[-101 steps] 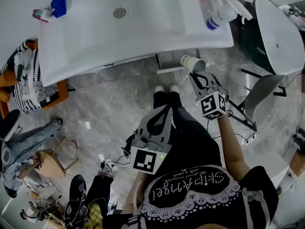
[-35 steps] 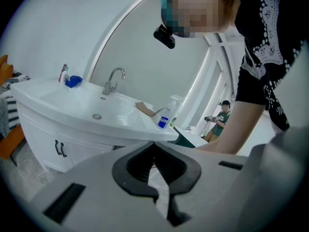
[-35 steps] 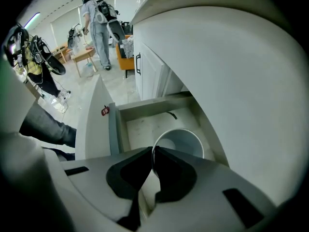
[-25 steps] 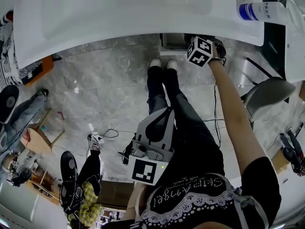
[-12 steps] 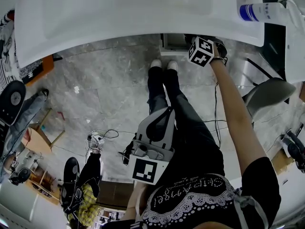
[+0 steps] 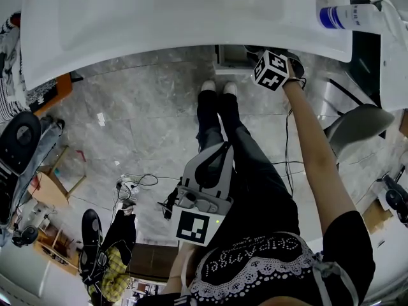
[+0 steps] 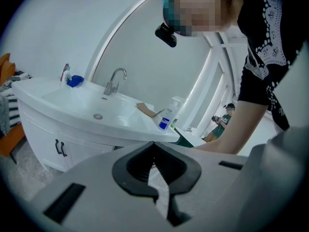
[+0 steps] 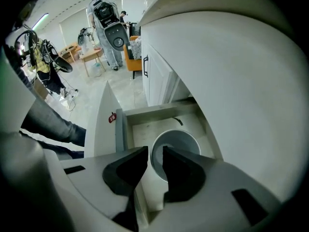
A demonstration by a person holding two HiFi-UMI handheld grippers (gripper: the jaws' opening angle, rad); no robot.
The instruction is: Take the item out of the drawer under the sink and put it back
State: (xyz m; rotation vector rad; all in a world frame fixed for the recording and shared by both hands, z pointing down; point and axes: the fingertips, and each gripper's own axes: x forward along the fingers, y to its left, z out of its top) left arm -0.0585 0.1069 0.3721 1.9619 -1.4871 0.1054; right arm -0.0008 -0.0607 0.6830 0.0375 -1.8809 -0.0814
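Low in frame, the right gripper point(image 8: 155, 170), jaws just opening, loosely straddles the cup point(image 8: 176, 144) wall inside the drawer point(image 8: 145, 115); left gripper point(image 7: 155, 178) closed, empty.

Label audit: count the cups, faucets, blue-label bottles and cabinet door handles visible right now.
Cup: 1
Faucet: 1
Blue-label bottle: 1
Cabinet door handles: 2
Total: 5

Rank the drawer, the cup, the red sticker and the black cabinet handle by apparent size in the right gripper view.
1. drawer
2. cup, standing inside it
3. black cabinet handle and red sticker: both tiny and look alike; the handle is farther off, so left unranked.
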